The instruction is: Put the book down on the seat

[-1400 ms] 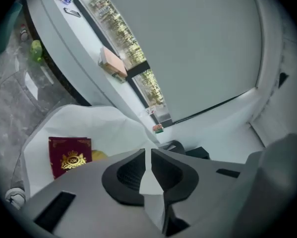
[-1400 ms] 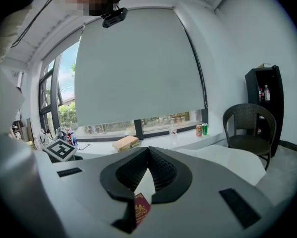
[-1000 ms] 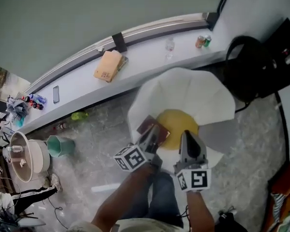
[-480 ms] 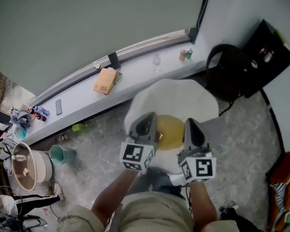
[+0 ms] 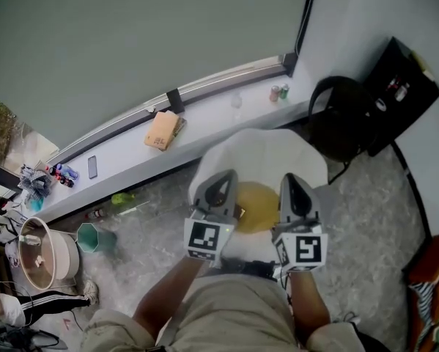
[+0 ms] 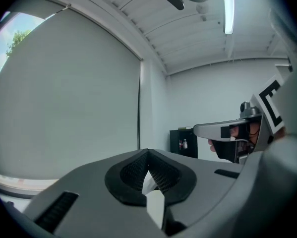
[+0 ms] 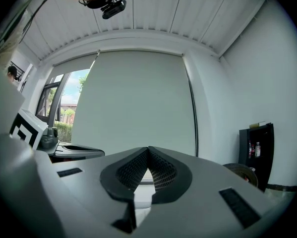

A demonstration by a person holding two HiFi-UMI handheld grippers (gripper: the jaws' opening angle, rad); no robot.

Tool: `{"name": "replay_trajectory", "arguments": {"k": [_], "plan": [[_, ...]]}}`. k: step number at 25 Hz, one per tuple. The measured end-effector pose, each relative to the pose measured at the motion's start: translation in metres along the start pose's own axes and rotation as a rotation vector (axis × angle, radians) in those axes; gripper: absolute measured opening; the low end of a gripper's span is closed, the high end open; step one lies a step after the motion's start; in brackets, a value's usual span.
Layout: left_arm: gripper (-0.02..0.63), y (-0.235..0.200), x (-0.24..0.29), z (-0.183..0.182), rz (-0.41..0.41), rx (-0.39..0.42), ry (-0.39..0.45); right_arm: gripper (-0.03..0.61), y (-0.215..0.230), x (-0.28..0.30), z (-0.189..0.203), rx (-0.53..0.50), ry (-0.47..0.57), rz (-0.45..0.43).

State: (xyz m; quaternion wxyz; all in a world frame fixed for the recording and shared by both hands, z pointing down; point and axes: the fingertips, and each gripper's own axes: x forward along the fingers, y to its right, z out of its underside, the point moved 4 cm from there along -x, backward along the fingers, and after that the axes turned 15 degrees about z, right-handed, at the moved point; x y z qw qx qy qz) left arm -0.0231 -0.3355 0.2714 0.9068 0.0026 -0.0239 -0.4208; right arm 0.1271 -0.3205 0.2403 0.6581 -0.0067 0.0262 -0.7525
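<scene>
A white round chair (image 5: 278, 152) with a yellow seat cushion (image 5: 261, 204) stands below me in the head view. My left gripper (image 5: 220, 178) hides most of the book. Only a small brown corner of the book (image 5: 239, 211) shows on the cushion beside that gripper. My left gripper (image 6: 147, 153) is shut and holds nothing. My right gripper (image 5: 291, 180) hovers beside it over the seat's right part. The right gripper (image 7: 148, 150) also has its jaws together with nothing between them. Both point level, towards the window wall.
A long white ledge (image 5: 124, 149) runs along the window and carries a cardboard package (image 5: 164, 130), a phone (image 5: 92, 167) and cans (image 5: 278, 92). A black bag (image 5: 344, 116) and a black cabinet (image 5: 406, 86) stand to the right. A green bucket (image 5: 94, 237) sits on the floor to the left.
Both grippers have lifted up from the seat towards the camera. The left one has rolled so that its marker cube faces up. The book, in full view before, is now mostly covered.
</scene>
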Motion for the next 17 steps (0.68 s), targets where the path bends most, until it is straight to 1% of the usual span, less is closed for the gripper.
{"name": "replay_trajectory", "arguments": {"k": [9, 12, 17], "plan": [[0.008, -0.007, -0.002, -0.017, -0.028, 0.061, 0.016, 0.003, -0.002, 0.005, -0.002, -0.003, 0.021, -0.036], [0.008, -0.007, -0.002, -0.018, -0.048, 0.062, 0.021, 0.003, -0.001, 0.007, -0.003, -0.005, 0.033, -0.044], [0.008, -0.003, 0.002, -0.021, -0.063, 0.099, 0.024, 0.003, 0.004, 0.007, -0.001, -0.019, 0.041, -0.052]]}}
